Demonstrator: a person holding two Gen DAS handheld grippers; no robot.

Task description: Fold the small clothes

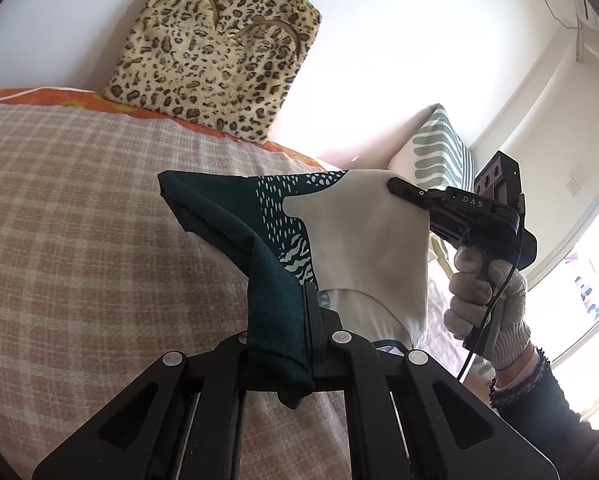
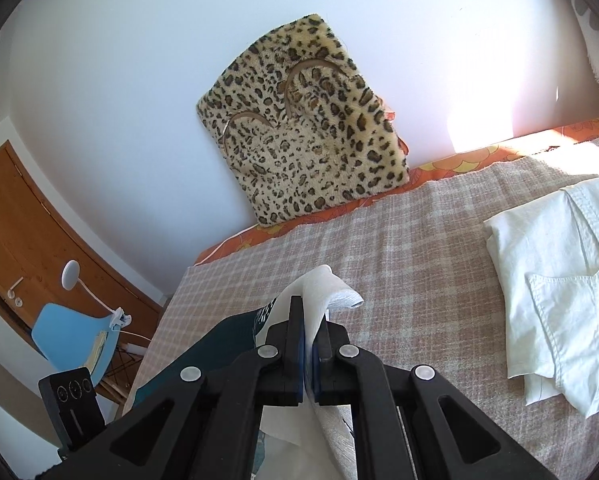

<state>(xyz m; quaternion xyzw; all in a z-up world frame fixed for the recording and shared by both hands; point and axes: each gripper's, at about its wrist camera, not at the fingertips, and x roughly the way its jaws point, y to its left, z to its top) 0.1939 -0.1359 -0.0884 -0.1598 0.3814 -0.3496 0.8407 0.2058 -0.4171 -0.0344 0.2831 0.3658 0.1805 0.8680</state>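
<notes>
Fingers (image 1: 313, 308) of both grippers pinch the teal-and-white garment (image 1: 339, 220), stretched between them.

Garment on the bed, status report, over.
Left gripper shut on garment, dark side. Right gripper shut on its white side. Garment lifted off checked blanket. Folded white shirt lies aside, clear.

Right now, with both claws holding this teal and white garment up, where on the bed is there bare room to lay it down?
The checked blanket is bare between the leopard-print cushion and the claws, across to its left edge. The right side is crowded by the folded white shirt. The garment hangs between the left claw and the right claw.
</notes>
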